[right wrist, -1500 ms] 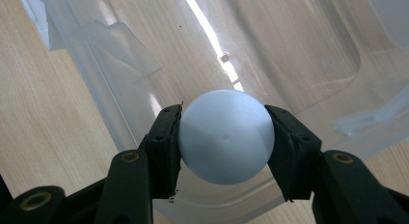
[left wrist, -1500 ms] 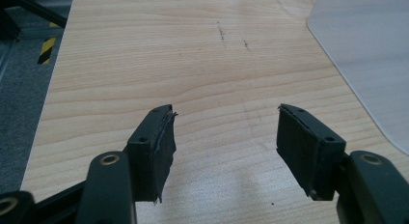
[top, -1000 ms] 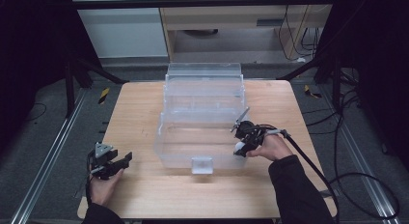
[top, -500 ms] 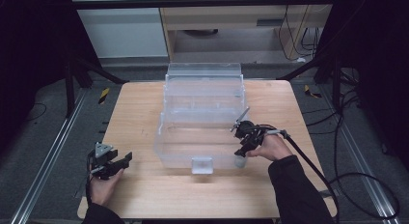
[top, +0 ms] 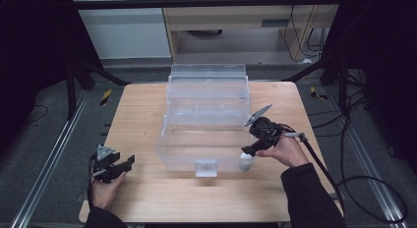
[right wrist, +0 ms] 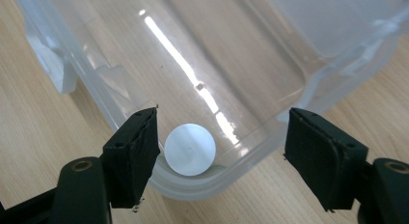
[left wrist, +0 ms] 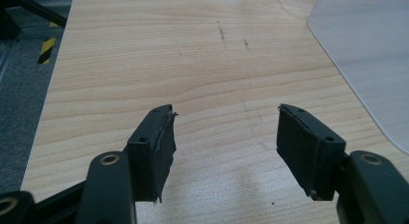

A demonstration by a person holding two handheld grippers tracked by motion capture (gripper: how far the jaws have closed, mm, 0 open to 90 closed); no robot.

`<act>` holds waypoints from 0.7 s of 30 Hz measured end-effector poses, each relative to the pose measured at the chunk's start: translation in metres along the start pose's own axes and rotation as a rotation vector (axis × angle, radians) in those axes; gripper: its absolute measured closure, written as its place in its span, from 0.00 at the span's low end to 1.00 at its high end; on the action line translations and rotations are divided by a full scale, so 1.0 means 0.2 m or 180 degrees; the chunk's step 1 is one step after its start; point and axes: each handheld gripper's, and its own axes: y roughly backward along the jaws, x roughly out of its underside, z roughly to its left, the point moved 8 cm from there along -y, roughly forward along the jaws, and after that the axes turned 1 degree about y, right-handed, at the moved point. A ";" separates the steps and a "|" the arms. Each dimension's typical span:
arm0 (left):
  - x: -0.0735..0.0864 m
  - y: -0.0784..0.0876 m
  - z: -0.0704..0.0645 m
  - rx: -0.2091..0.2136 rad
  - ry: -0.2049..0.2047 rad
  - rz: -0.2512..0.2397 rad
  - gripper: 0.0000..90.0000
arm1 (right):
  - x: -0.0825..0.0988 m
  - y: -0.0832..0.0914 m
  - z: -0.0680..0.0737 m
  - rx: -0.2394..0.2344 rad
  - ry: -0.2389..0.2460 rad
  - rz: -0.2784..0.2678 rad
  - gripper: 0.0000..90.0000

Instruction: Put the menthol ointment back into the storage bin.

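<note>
Right gripper [right wrist: 219, 156]: held in the person's right hand [top: 280, 150] over the near right corner of the clear plastic box [top: 206, 125]; jaws parted wide, having just been opening, with nothing pressed between the pads. In the high view this gripper [top: 247, 151] points down and leftward at the box corner, its cable trailing off to the right across the table edge.

White ball [right wrist: 189, 149]: one, small, matt, round. It lies inside the box on the floor of its near right corner, against the curved wall, nearer the right gripper's left-hand jaw but clear of both pads. In the high view it shows as a pale spot [top: 245, 161] at that corner.

Clear plastic box: open-topped, transparent, with a lid standing up at its far side and a frosted latch [top: 206, 167] on the near wall. It sits mid-table.

Left gripper [left wrist: 224, 137]: jaws spread, empty, over bare wood near the front left of the table, well apart from the box. It rests in the left hand [top: 104, 188].

Wooden table [top: 142, 110]: light grain, a few dark marks.
</note>
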 end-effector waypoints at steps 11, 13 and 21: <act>0.00 0.00 0.00 -0.0004 -0.0014 0.0016 0.42 | 0.12 0.13 -0.06 0.0234 -0.0478 -0.0725 0.21; 0.00 0.00 0.00 -0.0003 -0.0013 0.0021 0.43 | 0.16 0.13 -0.07 0.0279 -0.0538 -0.0791 0.21; 0.00 0.00 -0.01 -0.0007 -0.0013 0.0019 0.43 | 0.33 0.11 -0.12 0.0433 -0.0871 -0.1148 0.22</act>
